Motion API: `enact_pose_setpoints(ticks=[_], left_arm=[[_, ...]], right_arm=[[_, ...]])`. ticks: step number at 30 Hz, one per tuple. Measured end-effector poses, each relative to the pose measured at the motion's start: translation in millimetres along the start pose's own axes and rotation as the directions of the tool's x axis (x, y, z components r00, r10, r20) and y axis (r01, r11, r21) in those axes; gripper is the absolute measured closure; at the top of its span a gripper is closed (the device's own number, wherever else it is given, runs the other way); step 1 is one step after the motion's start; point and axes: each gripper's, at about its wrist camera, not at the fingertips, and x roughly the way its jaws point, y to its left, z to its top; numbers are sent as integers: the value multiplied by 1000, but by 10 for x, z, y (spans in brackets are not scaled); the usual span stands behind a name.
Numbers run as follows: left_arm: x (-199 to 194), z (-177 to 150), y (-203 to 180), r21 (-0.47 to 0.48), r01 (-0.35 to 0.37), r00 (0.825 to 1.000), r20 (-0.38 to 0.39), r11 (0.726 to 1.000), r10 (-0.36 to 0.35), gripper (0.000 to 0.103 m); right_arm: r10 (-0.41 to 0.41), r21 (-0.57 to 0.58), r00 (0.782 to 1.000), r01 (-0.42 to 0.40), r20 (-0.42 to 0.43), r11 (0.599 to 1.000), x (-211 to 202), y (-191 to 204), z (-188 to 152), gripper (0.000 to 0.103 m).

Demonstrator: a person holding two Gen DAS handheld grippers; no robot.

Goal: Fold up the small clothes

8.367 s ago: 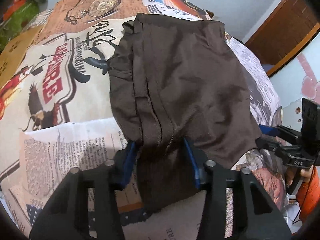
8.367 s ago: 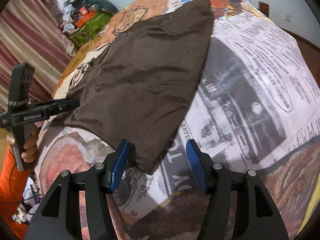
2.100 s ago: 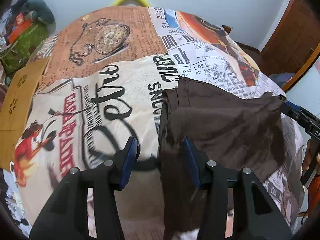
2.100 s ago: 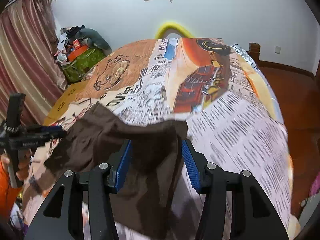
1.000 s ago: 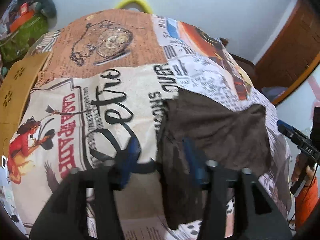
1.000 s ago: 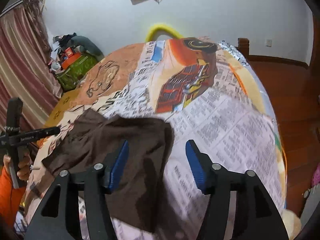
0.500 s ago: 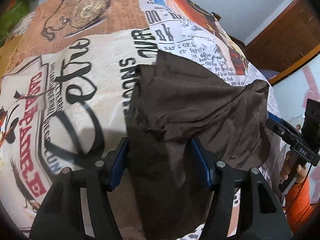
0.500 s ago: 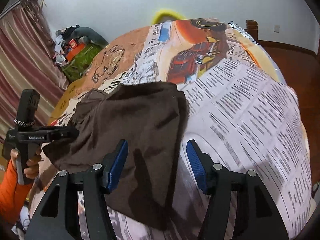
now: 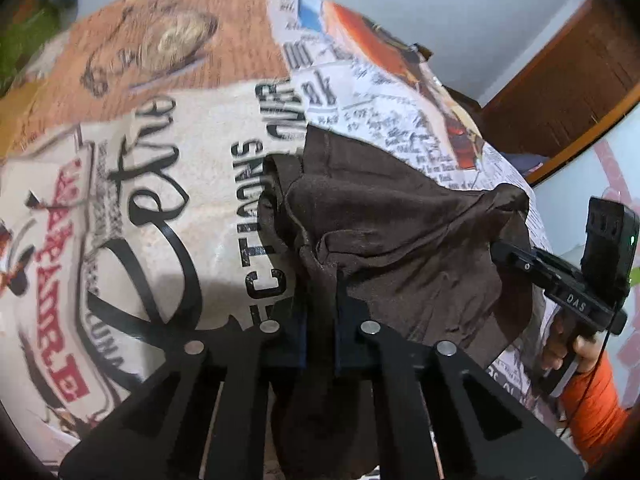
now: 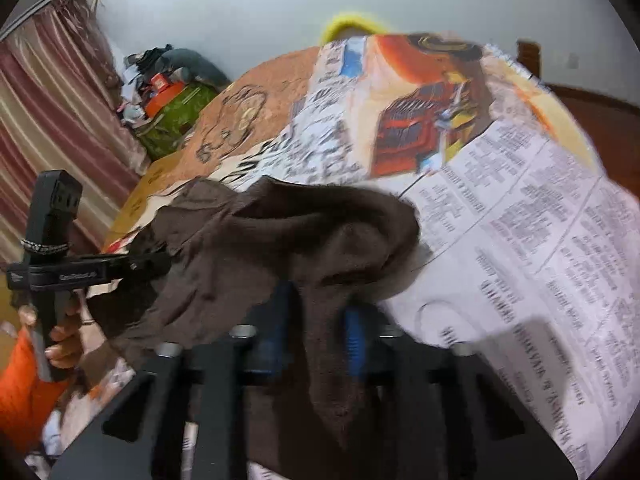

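Newspaper-print bedding covers the bed (image 9: 160,208), where the brown garment (image 9: 400,232) lies bunched toward the near right side. Both tools have just been closing: the left gripper (image 9: 320,300) has its jaws clamped on the near left edge, the right gripper (image 10: 316,320) pinches the near right edge. Folding looks partway done; another fold and flattening seem left.
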Motion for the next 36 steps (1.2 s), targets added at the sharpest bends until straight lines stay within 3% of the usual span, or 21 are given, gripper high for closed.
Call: enact_pose_setpoints(ticks=[10,19,28,36], left_arm=[[-576,-51,-130,32,-37,991,132,999,33,97],[-1280,-164,21,8,-67,962,265,998,63,97],[-1911,-343,604,-64,-122,929,343,990,137,97],[-1992,-634,1261,-146,-164,933,299,976,202,97]], right_arm=[[-10,-73,998,15,64,997,-310,286,61,95],[21,-149,992,-1,128,989,-485,784,247,95],[79,-230,988,-47,131,972,-326,1516,409,95],[117,-257,991,-97,61,962,185,1993,376,95]])
